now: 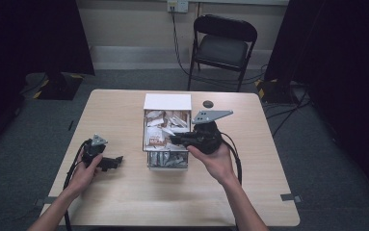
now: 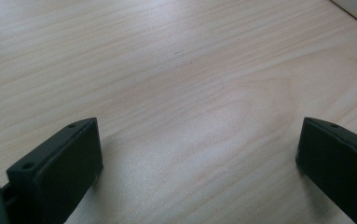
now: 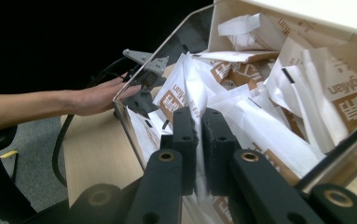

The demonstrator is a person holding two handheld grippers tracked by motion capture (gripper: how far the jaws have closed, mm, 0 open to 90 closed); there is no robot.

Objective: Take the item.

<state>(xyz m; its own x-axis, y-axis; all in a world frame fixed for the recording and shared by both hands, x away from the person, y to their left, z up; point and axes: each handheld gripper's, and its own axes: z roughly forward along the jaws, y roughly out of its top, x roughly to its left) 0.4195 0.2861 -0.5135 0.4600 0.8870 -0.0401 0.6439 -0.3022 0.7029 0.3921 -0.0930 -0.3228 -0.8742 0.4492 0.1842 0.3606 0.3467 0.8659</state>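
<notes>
A clear box (image 1: 167, 163) with a white top (image 1: 167, 102) stands mid-table, filled with several white and brown packets (image 1: 165, 125). My right gripper (image 1: 173, 139) reaches into it from the right. In the right gripper view its jaws (image 3: 200, 116) are pressed together on a thin white packet (image 3: 199, 95) among the other packets (image 3: 306, 70), just inside the box's clear wall (image 3: 192, 28). My left gripper (image 1: 116, 161) rests on the table left of the box. Its jaws (image 2: 199, 135) stand wide open over bare wood with nothing between them.
A small black round object (image 1: 208, 104) lies on the wooden table (image 1: 124, 202) right of the box's white top. A black folding chair (image 1: 223, 45) stands beyond the far edge. Cables trail from both grippers toward the near edge.
</notes>
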